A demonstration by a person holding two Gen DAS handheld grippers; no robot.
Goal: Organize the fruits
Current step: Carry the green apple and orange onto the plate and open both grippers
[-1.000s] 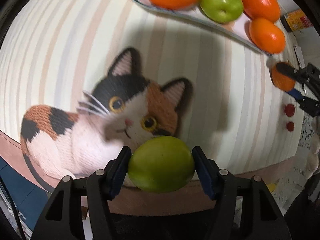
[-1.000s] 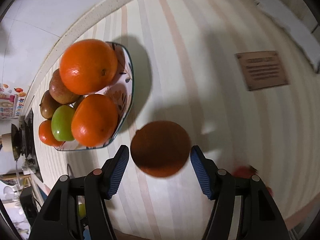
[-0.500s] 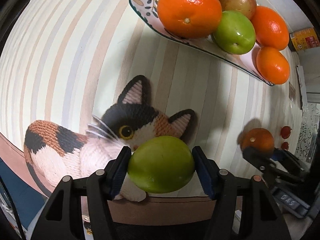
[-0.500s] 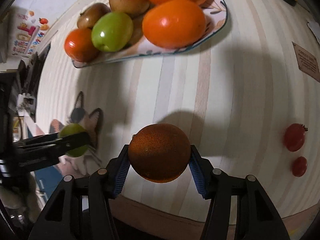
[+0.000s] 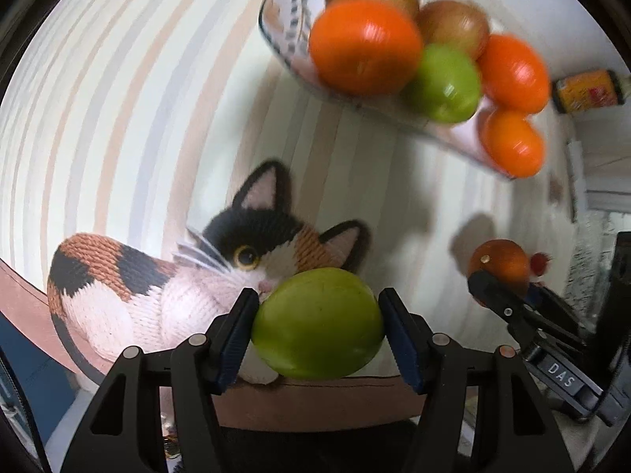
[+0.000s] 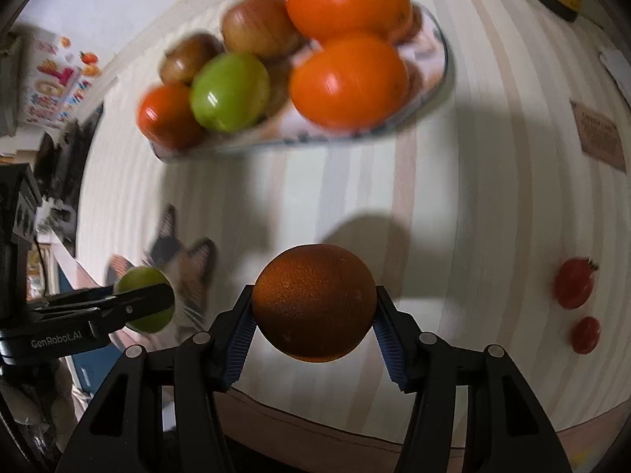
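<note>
My left gripper (image 5: 318, 317) is shut on a green apple (image 5: 317, 325), held above the cat picture on the striped cloth. A dark orange (image 6: 313, 301) sits pressed between the blue pads of my right gripper (image 6: 313, 309), above the cloth's near edge. That orange (image 5: 499, 264) also shows at the right of the left wrist view, and the green apple (image 6: 145, 299) at the left of the right wrist view. Further back, a patterned plate (image 6: 439, 49) holds several oranges, a green apple (image 6: 230, 92) and brownish fruits.
Two small red tomatoes (image 6: 574, 283) lie on the cloth at the right. A dark jar with a yellow label (image 5: 587, 90) stands behind the plate. A brown label (image 6: 599, 138) is sewn on the cloth at the right. The table edge (image 6: 355, 433) runs just below both grippers.
Both grippers moved toward the plate, which now looks larger and nearer in both views. The right gripper rolled, swinging the plate from the left side to the top of its view.
</note>
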